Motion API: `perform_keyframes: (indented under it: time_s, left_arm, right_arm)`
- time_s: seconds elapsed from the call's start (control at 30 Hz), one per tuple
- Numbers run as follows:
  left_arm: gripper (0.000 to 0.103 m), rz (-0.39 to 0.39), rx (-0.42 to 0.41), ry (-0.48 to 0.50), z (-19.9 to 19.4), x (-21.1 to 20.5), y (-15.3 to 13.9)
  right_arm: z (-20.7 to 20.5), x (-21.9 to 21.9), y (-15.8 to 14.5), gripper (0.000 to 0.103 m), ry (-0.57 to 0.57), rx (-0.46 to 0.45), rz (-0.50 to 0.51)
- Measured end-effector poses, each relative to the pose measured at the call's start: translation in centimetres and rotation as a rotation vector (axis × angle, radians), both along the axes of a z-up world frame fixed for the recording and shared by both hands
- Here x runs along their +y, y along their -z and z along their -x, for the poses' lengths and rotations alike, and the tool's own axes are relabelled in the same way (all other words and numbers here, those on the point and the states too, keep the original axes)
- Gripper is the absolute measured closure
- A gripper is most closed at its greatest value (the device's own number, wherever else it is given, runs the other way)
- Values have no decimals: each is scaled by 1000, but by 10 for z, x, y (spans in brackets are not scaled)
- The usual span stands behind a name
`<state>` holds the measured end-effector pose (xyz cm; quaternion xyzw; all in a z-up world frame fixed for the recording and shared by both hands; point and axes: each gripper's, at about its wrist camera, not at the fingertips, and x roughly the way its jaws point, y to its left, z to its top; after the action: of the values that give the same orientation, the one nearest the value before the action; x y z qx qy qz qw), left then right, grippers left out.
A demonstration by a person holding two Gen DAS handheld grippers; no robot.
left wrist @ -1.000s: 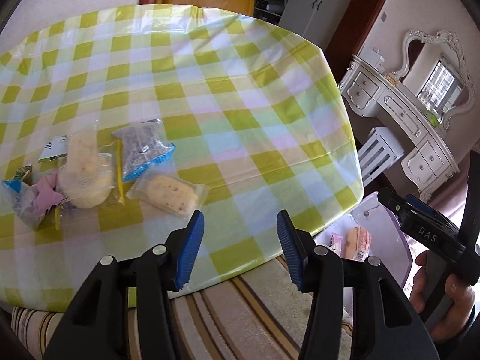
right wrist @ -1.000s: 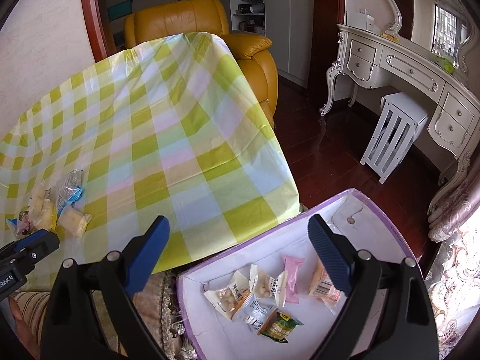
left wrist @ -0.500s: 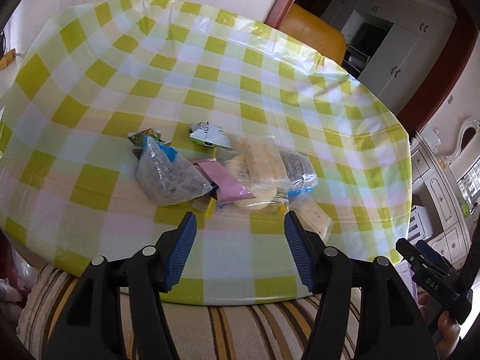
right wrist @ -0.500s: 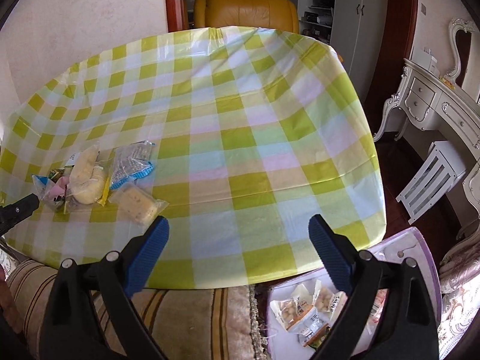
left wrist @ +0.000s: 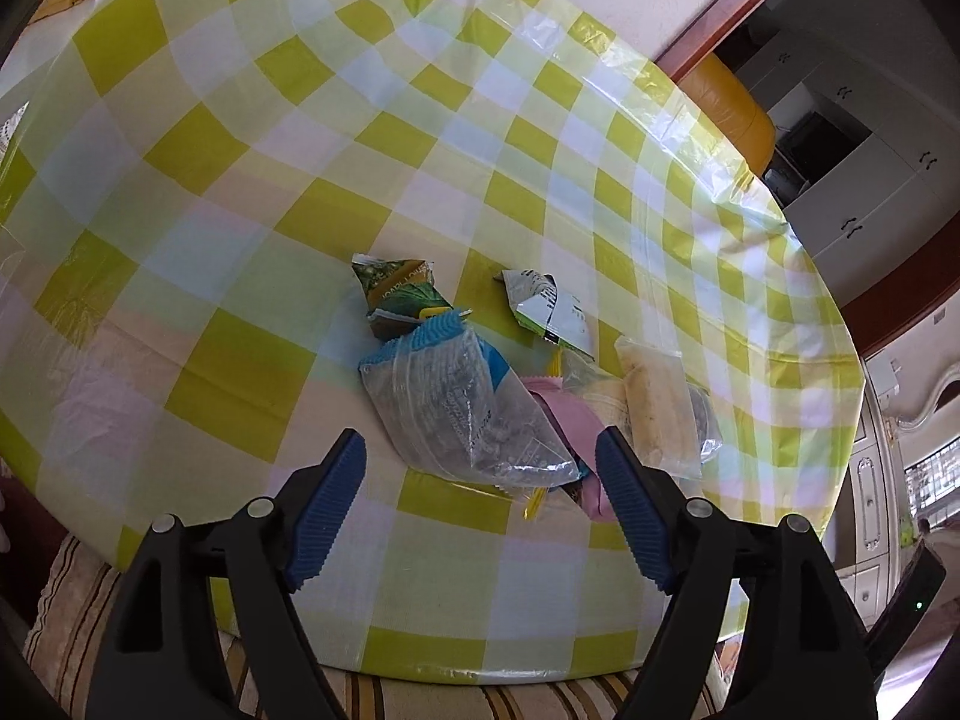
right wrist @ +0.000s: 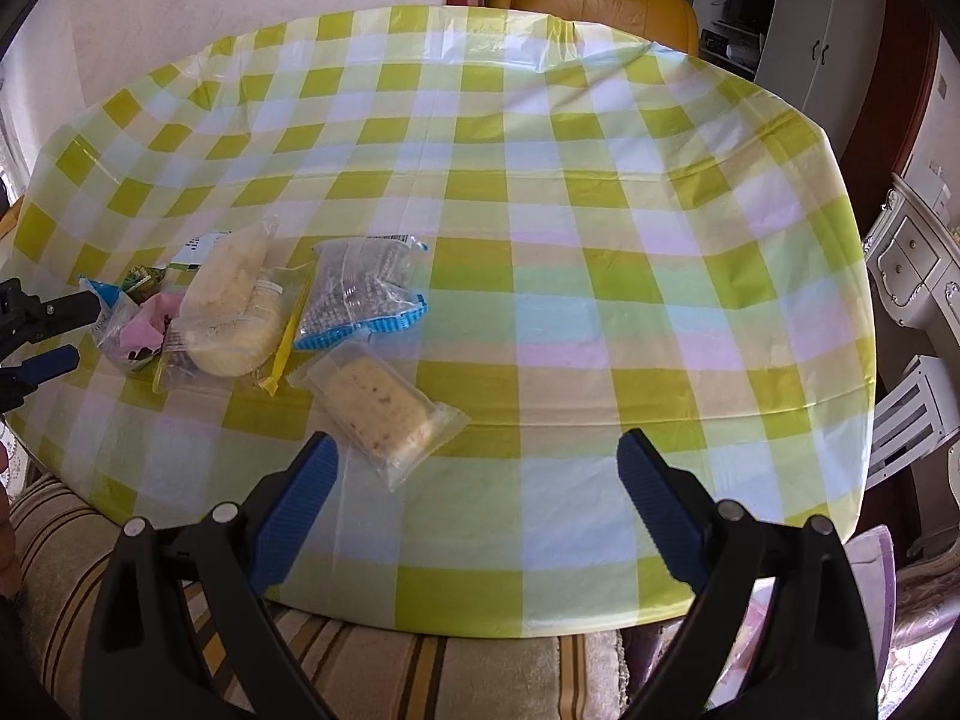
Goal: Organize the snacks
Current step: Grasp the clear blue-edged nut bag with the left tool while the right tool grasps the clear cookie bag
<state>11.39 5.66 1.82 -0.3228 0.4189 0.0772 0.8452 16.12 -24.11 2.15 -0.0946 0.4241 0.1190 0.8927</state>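
Nearer now: snack bags (left wrist: 462, 414), seemingly beyond fingers (left wrist: 327, 510).

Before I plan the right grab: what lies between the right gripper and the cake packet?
Only bare tablecloth lies between right gripper and cake packet, in the right wrist view.

Snack pile at 9 o'clock on the worktop: clear blue-edged bag of dark bits (left wrist: 462, 414), pink packet (left wrist: 573, 420), green packet (left wrist: 402, 291), pale round cakes (right wrist: 231, 312), overlapping flat. Single yellow cake bar in clear wrap (right wrist: 381, 408) lies apart at 6 o'clock, slanted.
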Motion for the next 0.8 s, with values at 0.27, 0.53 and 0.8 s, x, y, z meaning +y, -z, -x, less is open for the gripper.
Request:
perform_keyframes:
  time_s: [0.27, 0.53, 0.8]
  left_arm:
    - [26, 68, 19, -46, -18, 15, 15]
    - [27, 95, 35, -27, -27, 17, 28]
    - [44, 125, 24, -1, -23, 18, 33]
  right_arm:
    - [-17, 24, 15, 9, -61, 29, 36]
    - [-32, 40, 28, 9, -104, 67, 55]
    - [-41, 51, 39, 9, -134, 103, 61]
